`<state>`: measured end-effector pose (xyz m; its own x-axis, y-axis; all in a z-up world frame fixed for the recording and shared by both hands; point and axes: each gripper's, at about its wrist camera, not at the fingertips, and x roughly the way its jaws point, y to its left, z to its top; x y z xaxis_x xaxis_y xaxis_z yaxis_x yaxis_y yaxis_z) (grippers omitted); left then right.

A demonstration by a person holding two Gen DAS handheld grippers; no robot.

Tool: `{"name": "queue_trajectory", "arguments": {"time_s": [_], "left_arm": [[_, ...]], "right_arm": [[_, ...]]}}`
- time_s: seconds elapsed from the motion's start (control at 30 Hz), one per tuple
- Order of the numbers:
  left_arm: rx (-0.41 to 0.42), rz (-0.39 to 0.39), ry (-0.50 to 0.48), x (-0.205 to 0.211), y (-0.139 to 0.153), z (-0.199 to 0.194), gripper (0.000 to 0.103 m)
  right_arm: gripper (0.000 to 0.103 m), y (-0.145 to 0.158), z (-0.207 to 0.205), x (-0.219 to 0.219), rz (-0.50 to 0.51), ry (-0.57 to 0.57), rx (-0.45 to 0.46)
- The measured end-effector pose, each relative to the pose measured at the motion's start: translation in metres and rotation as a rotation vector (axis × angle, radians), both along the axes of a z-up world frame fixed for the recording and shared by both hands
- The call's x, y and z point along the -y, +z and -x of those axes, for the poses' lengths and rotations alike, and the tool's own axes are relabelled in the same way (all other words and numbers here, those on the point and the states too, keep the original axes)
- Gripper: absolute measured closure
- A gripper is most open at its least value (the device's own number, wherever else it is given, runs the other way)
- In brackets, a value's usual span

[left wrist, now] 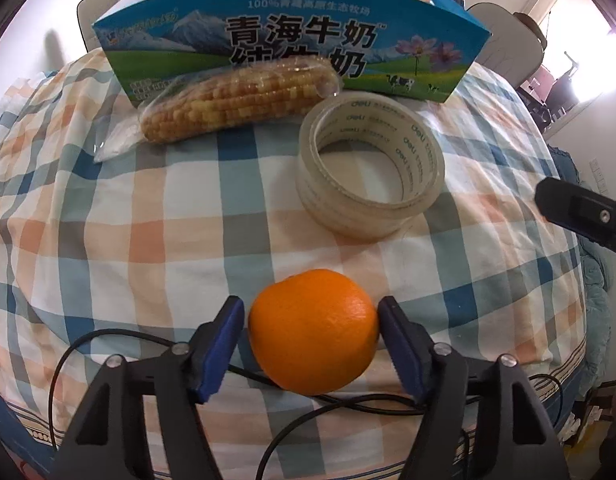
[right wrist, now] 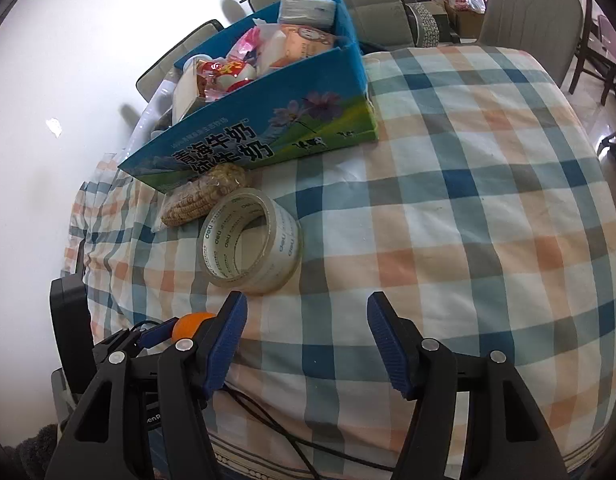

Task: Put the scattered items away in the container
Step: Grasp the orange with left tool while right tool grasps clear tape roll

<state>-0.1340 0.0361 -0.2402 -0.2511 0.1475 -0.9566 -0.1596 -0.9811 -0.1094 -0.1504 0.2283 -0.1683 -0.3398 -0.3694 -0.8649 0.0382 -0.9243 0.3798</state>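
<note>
An orange sits between the blue pads of my left gripper; the right pad touches it, the left pad stands a small gap away. A roll of clear tape lies flat beyond it, and a wrapped corn cob lies against the blue milk carton box. In the right wrist view my right gripper is open and empty above the cloth, just short of the tape. The orange, corn and box, filled with several packets, show there too.
A checked cloth covers the table. A black cable runs across its near edge. Chairs stand behind the table, and a white wall is on the left. The other gripper's black tip shows at the right edge.
</note>
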Motion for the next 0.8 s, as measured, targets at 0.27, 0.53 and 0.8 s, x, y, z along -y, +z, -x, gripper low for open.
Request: {"name": "queue_trajectory", "arguments": {"time_s": [0.27, 0.53, 0.8], "left_arm": [[-0.070, 0.027, 0.022, 0.031, 0.022, 0.026, 0.038], [-0.070, 0.075, 0.180, 0.104, 0.022, 0.048, 0.038], [-0.069, -0.035, 0.217, 0.131, 0.037, 0.036, 0.013]], "right_arm": [[0.033, -0.008, 0.032, 0.055, -0.080, 0.119, 0.001], [0.032, -0.024, 0.049, 0.089, -0.165, 0.216, 0.011], [0.025, -0.024, 0.051, 0.076, -0.110, 0.159, -0.011]]}}
